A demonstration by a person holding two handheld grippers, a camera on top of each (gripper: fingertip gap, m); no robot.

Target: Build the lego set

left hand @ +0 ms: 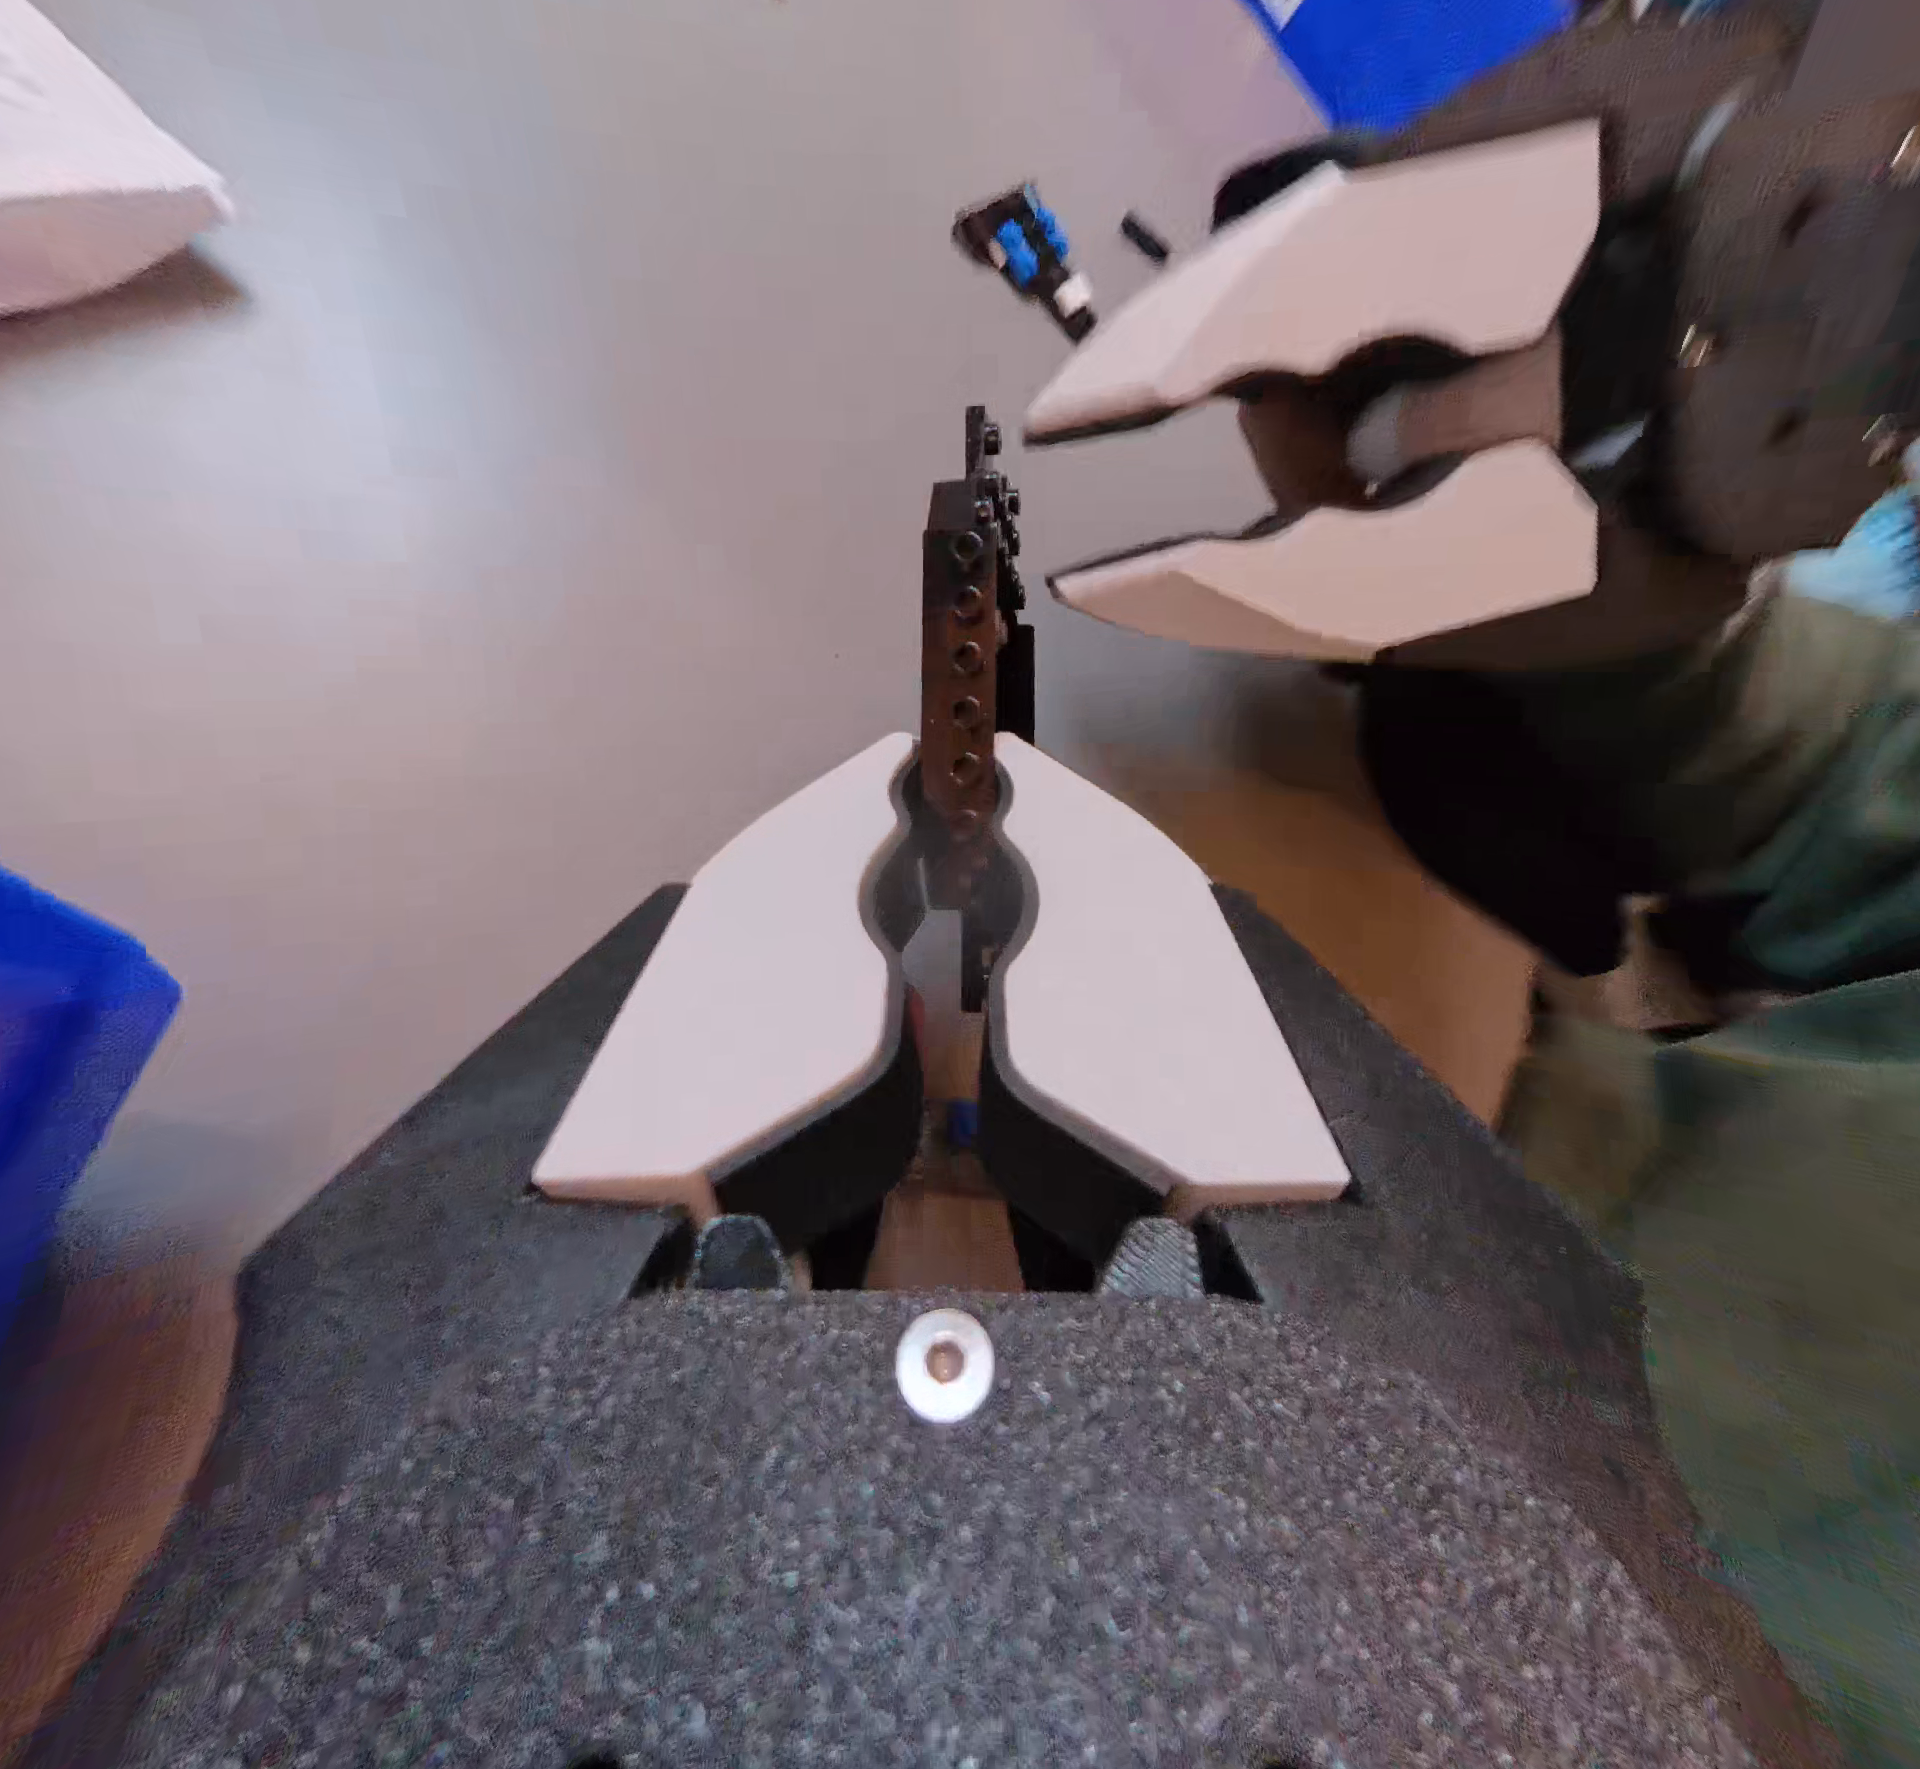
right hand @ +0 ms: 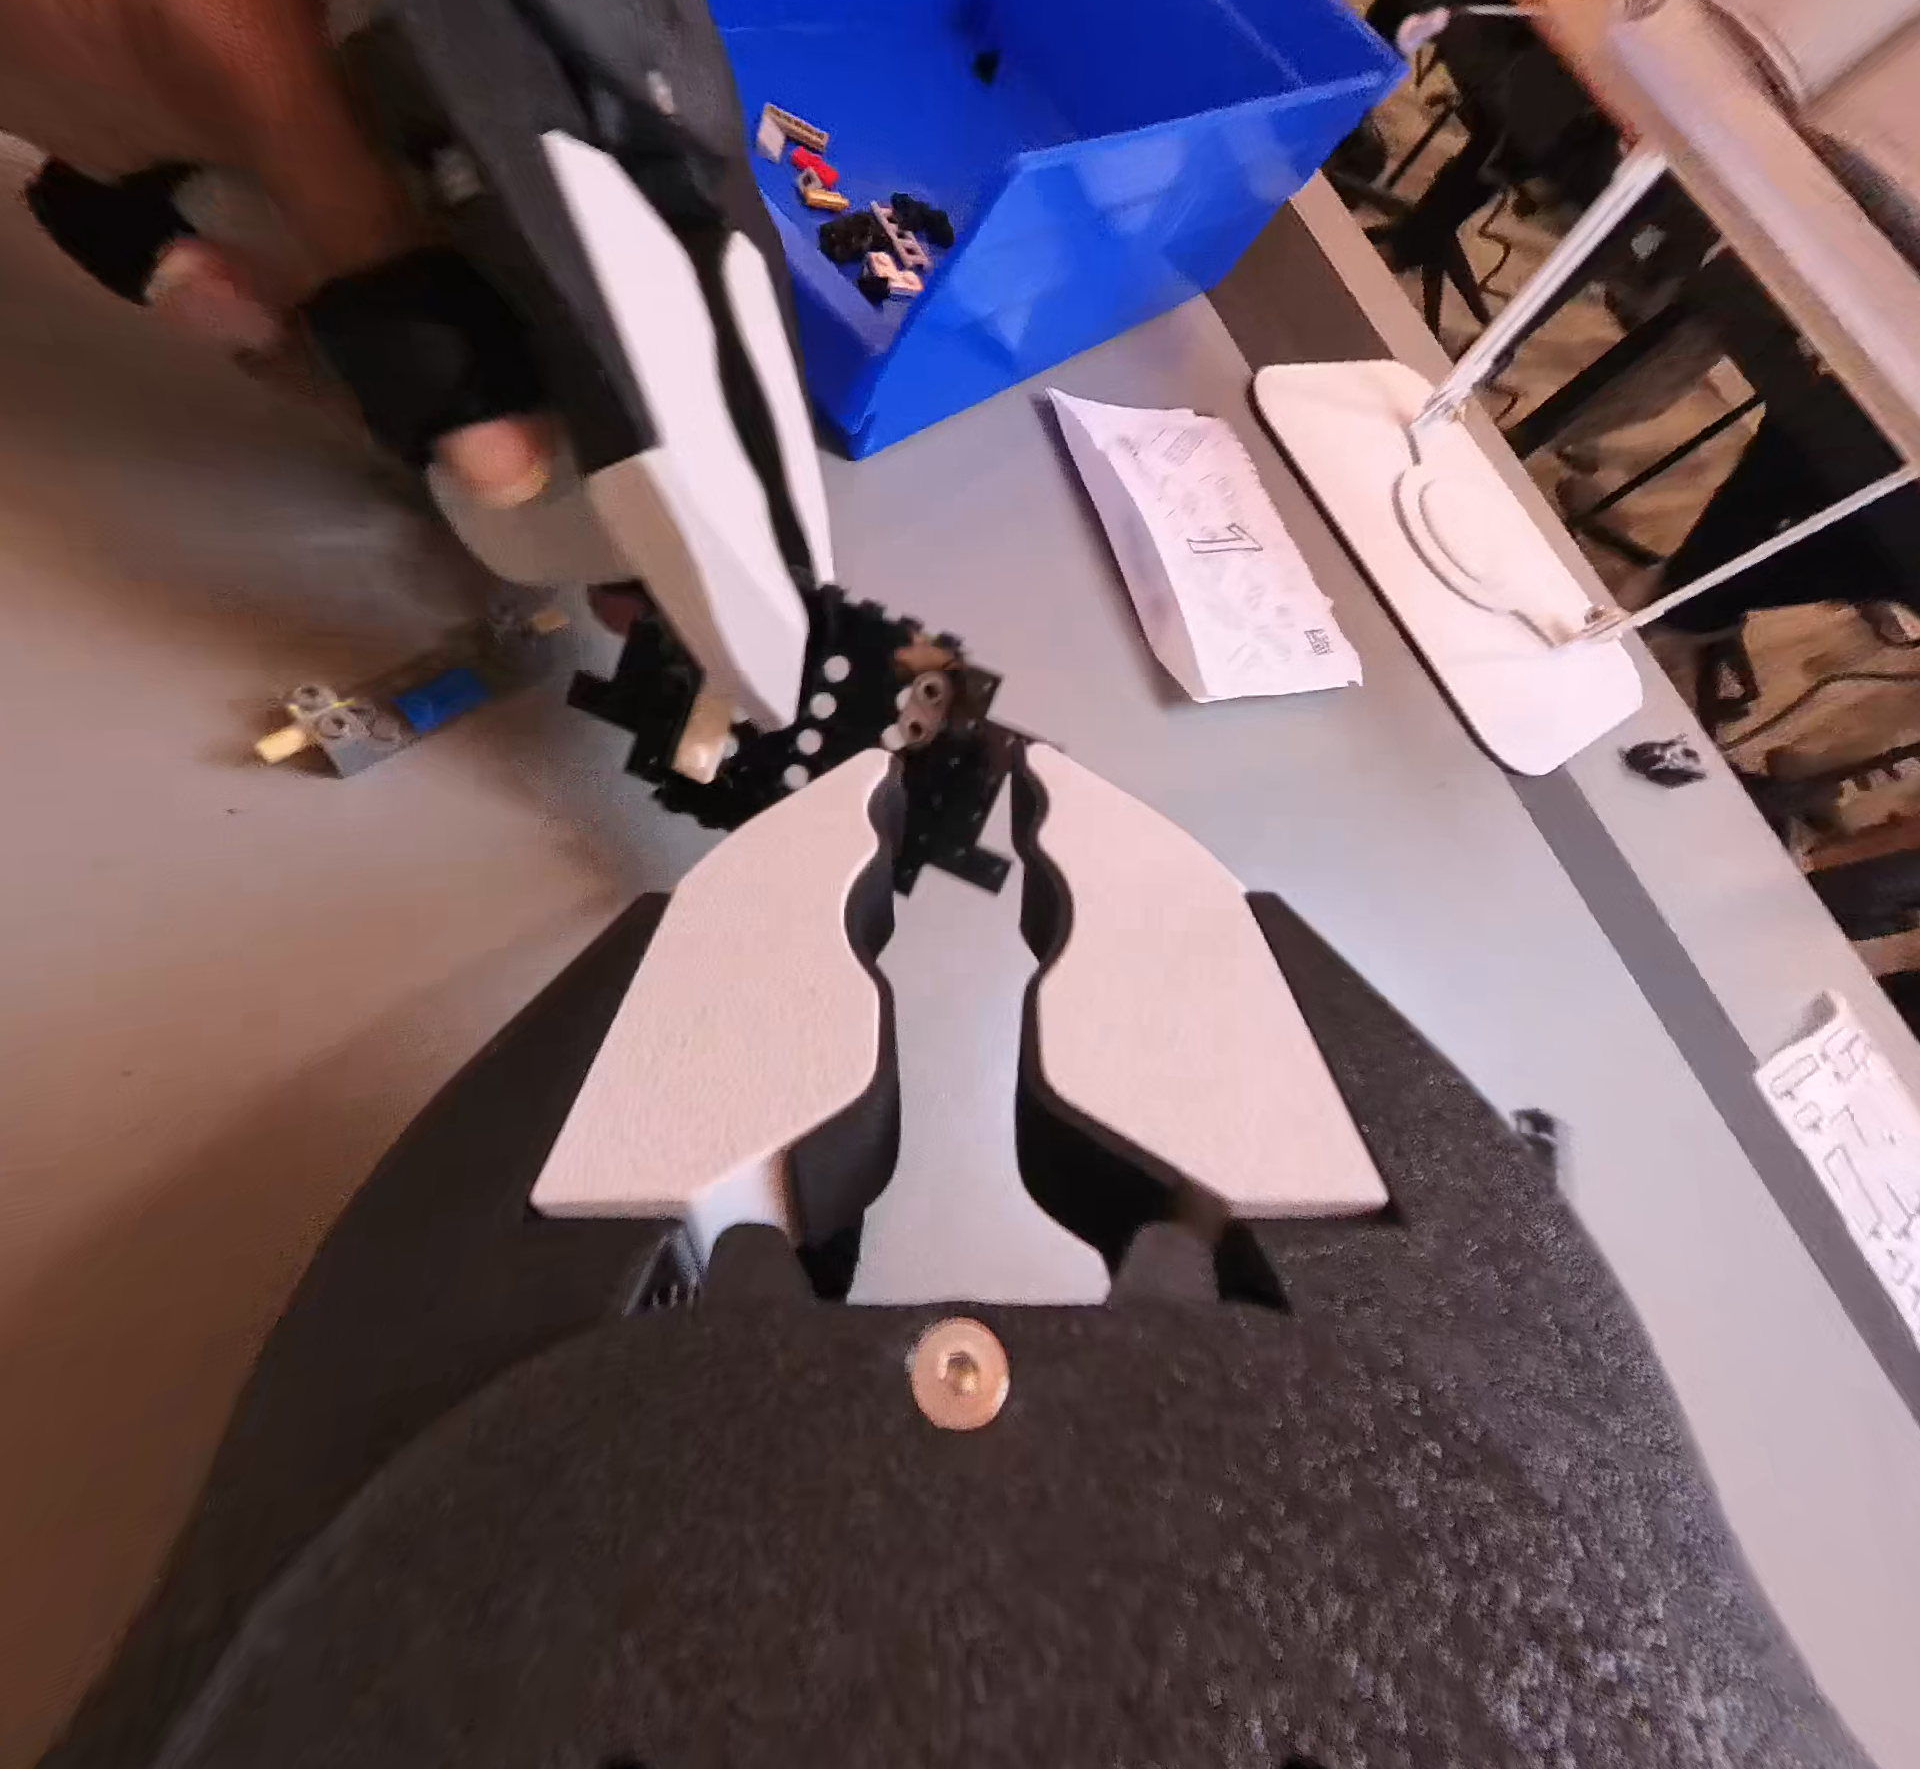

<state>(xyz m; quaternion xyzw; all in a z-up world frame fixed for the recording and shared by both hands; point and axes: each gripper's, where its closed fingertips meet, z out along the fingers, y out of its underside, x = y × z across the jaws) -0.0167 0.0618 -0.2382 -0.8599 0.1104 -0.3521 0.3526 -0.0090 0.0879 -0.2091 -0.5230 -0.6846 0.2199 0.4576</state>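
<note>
My left gripper [left hand: 956,755] is shut on a black brick assembly [left hand: 966,618], a beam with a row of holes and studded plates at its top, held above the grey table. My right gripper [left hand: 1044,509] comes in from the right with its jaws apart, its tips just beside the top of the assembly. In the right wrist view the right gripper [right hand: 956,761] is open, with a black plate of the assembly [right hand: 873,639] between its tips. The left gripper [right hand: 779,670] clamps the assembly from the upper left, with a gloved hand behind it.
A blue bin [right hand: 1091,285] with several small loose pieces [right hand: 883,233] stands beyond. A small grey and blue brick build [right hand: 384,711] lies left on the table. Printed paper sheets [right hand: 1195,545] and a white stand base [right hand: 1455,556] lie right, near the table edge. My hands' fingertips stand some 4 centimeters from each other.
</note>
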